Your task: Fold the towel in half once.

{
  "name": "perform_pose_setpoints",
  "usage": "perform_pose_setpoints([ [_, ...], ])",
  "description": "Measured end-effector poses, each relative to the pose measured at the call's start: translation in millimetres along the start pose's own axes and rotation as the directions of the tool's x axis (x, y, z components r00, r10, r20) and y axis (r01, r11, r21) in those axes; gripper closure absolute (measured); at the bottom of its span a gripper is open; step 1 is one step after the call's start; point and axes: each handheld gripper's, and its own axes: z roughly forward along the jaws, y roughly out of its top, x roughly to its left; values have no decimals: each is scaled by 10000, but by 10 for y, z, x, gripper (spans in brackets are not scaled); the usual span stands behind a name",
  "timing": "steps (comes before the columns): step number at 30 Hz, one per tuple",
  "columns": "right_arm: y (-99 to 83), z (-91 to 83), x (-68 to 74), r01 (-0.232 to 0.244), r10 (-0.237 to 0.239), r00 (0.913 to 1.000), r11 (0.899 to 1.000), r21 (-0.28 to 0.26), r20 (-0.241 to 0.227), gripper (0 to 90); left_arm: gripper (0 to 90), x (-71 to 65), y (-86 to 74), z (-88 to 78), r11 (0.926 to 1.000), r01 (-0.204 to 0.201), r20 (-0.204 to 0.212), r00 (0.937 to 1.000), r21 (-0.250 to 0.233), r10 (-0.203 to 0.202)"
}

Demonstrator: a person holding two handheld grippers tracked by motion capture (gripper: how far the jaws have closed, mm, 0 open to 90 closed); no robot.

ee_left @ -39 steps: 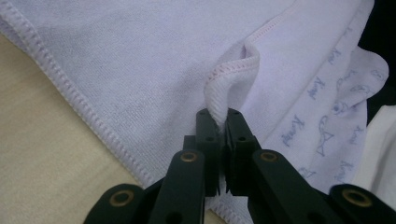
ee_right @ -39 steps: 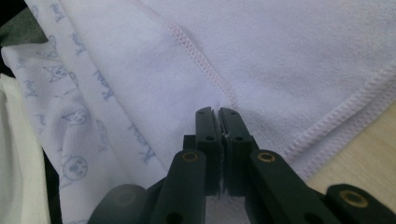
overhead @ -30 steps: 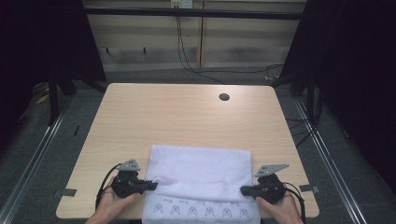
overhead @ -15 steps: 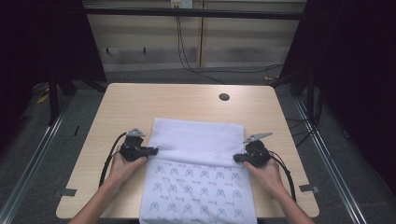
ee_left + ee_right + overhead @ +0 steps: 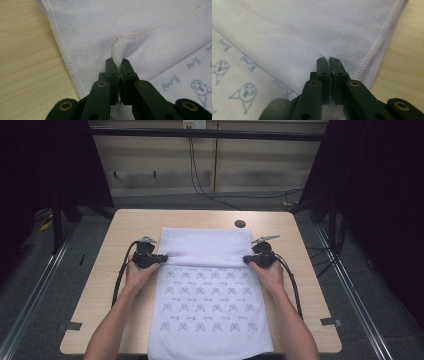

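A white towel with small blue printed figures lies along the middle of the wooden table, its near end hanging over the front edge. Its far part is plain white. My left gripper is shut on the towel's hem at the left side, and the pinched stitched edge stands up between the jaws. At the right side my right gripper is shut on the hem too. Both hold the edge of the folded-over layer low over the cloth.
A small dark round spot sits near the table's far edge, just beyond the towel. Black cables trail from both grippers back along the forearms. Metal rails and floor cables surround the table; bare wood lies on both sides of the towel.
Both grippers have carried the towel's edge away from the front edge toward the far side. The printed side now lies uncovered over the near half of the table.
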Motion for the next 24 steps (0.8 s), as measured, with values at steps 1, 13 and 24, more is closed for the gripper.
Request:
perform_pose_setpoints([
  [1, 40, 13, -2, -22, 21, 10000, 9998, 201, 64, 876, 870, 21, -11, 6, 9997, 172, 43, 9998, -149, -172],
  [13, 8, -227, -98, -119, 96, 9977, 9994, -336, -676, 875, 871, -61, 25, -167, 9947, 430, 235, 9989, -932, -409],
  [24, 277, -1211, -68, -594, -128, 9803, 9326, -3559, -1972, 874, 869, -407, 114, -1115, 9499, 171, 1490, 9883, -3121, 311],
])
